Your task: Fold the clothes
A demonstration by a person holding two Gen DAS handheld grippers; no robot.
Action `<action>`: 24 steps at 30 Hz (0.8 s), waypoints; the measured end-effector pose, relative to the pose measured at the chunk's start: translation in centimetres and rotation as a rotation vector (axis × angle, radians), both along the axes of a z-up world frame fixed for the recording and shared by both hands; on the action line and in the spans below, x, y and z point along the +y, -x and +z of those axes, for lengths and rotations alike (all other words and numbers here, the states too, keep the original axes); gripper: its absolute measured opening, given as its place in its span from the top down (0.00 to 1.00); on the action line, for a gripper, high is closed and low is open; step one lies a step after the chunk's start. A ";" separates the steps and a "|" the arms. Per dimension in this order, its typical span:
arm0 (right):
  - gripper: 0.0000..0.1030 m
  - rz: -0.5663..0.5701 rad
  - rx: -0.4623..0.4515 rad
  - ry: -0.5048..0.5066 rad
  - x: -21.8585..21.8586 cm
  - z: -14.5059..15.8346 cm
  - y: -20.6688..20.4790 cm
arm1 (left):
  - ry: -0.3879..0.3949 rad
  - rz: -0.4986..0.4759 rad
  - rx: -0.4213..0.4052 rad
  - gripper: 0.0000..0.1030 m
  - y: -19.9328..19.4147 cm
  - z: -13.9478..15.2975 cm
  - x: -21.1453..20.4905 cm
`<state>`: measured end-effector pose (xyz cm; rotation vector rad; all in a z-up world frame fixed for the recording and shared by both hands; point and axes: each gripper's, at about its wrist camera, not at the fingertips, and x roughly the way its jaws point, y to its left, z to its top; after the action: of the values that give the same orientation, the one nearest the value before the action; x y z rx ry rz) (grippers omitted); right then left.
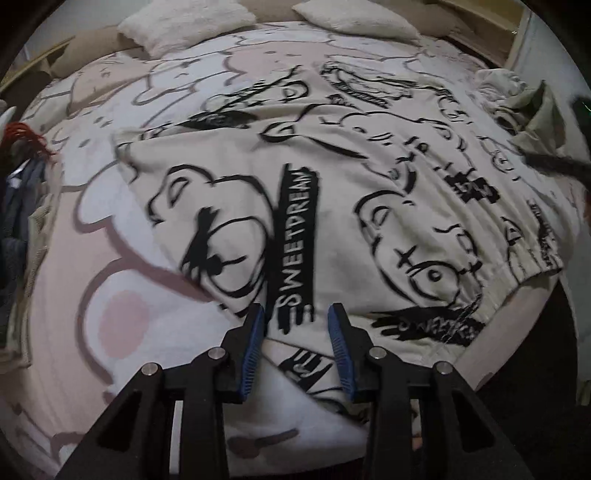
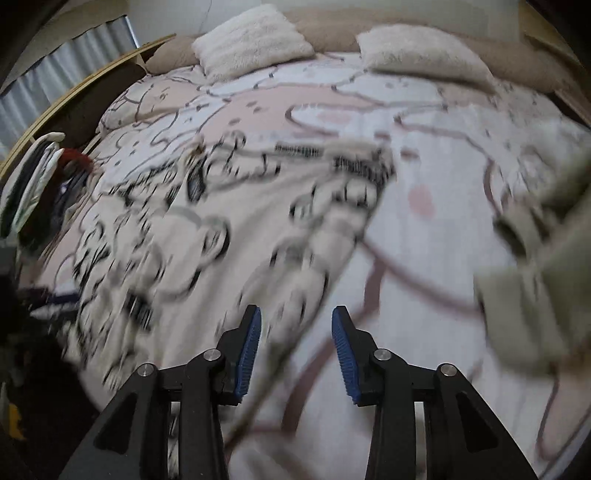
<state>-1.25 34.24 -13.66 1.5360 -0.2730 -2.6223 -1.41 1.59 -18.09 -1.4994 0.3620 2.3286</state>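
- Currently, in the left wrist view, the left gripper (image 1: 297, 314) hovers at the near edge of the printed sweatshirt (image 1: 332, 206), fingers spread apart and holding nothing.
- The sweatshirt lies spread across the bed (image 1: 74, 295), its elastic hem (image 1: 532, 269) at the near right and its body running toward the far side. A loose printed part, possibly a sleeve, lies directly under and between the fingers.
- A second pale garment (image 1: 517, 96) sits bunched at the far right. Two pillows (image 1: 177, 26) rest at the far end of the bed.
- In the right wrist view, the right gripper (image 2: 295, 317) also shows its fingers apart with nothing between the pads. Motion blur is heavy, so fine cloth detail cannot be read.
- Here the sweatshirt (image 2: 207, 229) occupies the left and centre of the bed (image 2: 424, 258); its right edge runs down toward the gap between the fingers. A beige cloth (image 2: 535, 288) fills the near right, blurred. A pile of clothes (image 2: 48, 173) stands at the left bedside.
- Judged step: the garment is laid out and no fold is yet evident; both grippers appear to be positioning for a first grasp.
- Next move calls for lowering each gripper onto a cloth edge, closing the fingers on one layer only, then lifting evenly so the fold lands straight.
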 end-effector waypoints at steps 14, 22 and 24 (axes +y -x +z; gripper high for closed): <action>0.30 -0.147 -0.096 0.368 -2.3 -2.3 -8.2 | -0.044 -0.159 0.159 0.55 -3.9 2.7 5.4; 0.37 -0.195 -0.129 0.486 -3.8 -3.2 -9.0 | 0.088 -0.086 0.196 0.52 -3.9 0.7 4.0; 0.42 -0.207 -0.154 0.536 -3.9 -3.8 -8.7 | 0.062 -0.119 0.274 0.52 -4.9 1.8 4.5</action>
<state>7.40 30.37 -17.51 1.5693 -1.0960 -2.2820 3.53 6.13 -16.26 -1.1496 0.5822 2.4486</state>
